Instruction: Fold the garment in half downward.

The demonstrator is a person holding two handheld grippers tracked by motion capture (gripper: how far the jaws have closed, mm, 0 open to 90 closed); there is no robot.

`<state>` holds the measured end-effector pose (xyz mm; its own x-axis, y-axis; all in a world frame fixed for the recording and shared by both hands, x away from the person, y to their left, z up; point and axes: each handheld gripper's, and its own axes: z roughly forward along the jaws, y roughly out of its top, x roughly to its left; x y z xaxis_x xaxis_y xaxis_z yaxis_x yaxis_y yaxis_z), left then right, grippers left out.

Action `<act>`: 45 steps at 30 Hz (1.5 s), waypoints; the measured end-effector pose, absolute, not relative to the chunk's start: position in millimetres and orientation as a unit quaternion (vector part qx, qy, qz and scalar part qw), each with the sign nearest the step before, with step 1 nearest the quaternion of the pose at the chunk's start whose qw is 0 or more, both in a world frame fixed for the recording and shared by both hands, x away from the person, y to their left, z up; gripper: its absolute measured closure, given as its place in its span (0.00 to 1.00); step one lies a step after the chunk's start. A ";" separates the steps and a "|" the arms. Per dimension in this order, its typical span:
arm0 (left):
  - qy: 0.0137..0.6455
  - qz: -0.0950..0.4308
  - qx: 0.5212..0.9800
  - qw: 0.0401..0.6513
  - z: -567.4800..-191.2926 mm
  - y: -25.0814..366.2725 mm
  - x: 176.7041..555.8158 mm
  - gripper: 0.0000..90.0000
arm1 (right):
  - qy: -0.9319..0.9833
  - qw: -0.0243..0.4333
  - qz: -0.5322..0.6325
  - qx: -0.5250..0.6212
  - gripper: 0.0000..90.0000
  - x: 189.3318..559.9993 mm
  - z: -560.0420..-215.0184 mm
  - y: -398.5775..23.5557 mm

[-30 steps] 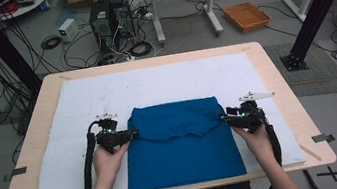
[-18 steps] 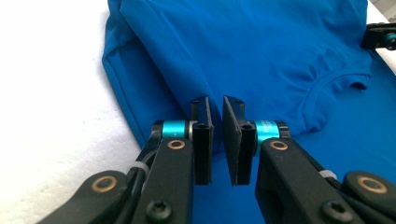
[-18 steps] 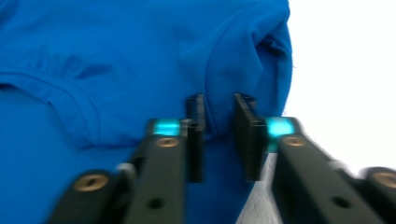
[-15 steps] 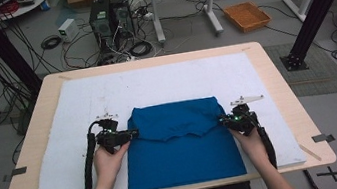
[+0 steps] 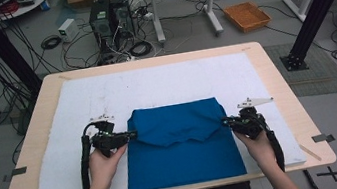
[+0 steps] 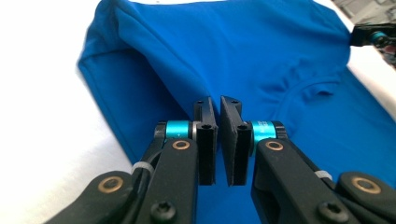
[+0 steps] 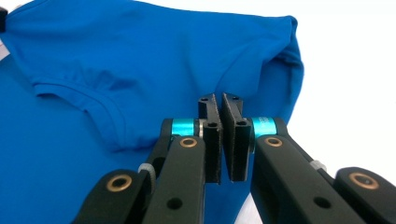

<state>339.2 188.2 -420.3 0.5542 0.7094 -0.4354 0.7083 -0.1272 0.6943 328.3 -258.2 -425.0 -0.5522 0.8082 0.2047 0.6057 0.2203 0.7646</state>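
Observation:
A blue shirt [image 5: 178, 138] lies folded on the white mat [image 5: 155, 84], its top part turned down over the body. My left gripper [image 5: 132, 135] is at the shirt's left edge. Its jaws have just been closing and now pinch the folded cloth [image 6: 261, 56] at their tips [image 6: 218, 100]. My right gripper [image 5: 224, 122] is at the right edge, level with the left one. It is shut on the fold of the shirt [image 7: 140, 56] by the sleeve [image 7: 218, 97]. The right gripper [image 6: 373, 37] shows across the shirt in the left gripper view.
The mat covers most of the wooden table [image 5: 277, 88], with bare white mat beyond and on both sides of the shirt. On the floor behind stand a computer tower [image 5: 105, 20], loose cables, an orange tray [image 5: 247, 16] and black frame posts [image 5: 317, 6].
The right hand has edged in a little against the shirt's right edge. The left hand and the shirt stay where they were.

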 end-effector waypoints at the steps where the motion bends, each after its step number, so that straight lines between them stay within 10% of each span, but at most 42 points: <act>1: 0.470 -0.004 0.751 0.463 -418.7 188.4 335.4 0.94 | 0.774 0.118 0.425 0.455 0.97 324.2 -423.2 -258.6; 28: 0.440 -0.071 0.775 0.448 -429.7 201.9 248.7 0.94 | 0.801 0.102 0.419 0.416 0.97 214.7 -429.2 -269.1; 45: 0.456 0.088 0.763 0.450 -413.8 204.8 284.4 0.61 | 0.768 0.174 0.425 0.447 0.67 264.7 -411.4 -279.9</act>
<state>284.4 204.8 -413.8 0.5683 0.7750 -0.2764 0.6172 -0.1794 0.7661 264.7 -279.9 -411.4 -0.5407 0.8337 0.1125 0.5387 0.2404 0.8075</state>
